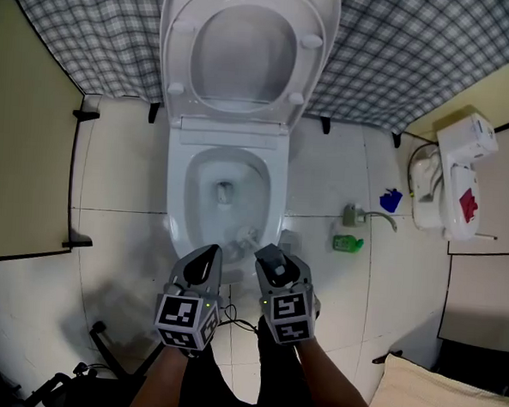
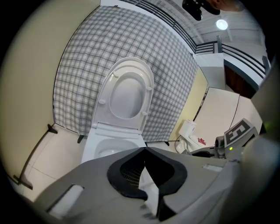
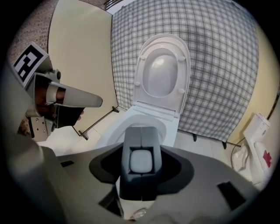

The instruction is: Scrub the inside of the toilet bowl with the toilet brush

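Observation:
The white toilet (image 1: 177, 198) stands with lid and seat (image 1: 238, 51) raised, its bowl open in front of me. A bristly toilet brush head (image 1: 244, 237) rests inside the bowl against the near rim. My right gripper (image 1: 274, 260) is over that rim, shut on the brush's grey handle (image 3: 141, 161), which I see end-on between the jaws with a pale oval in its middle. My left gripper (image 1: 204, 262) hangs just left of it with its jaws closed together (image 2: 144, 151) and nothing between them. The toilet bowl (image 2: 105, 148) (image 3: 144, 123) lies just ahead in both gripper views.
A checked cloth (image 1: 93, 34) covers the wall behind the toilet. On the tiled floor to the right are a green bottle (image 1: 347, 243), a blue item (image 1: 391, 200) and a white container (image 1: 449, 180). A beige panel (image 1: 26, 141) stands at left, a cushion (image 1: 432, 398) at lower right.

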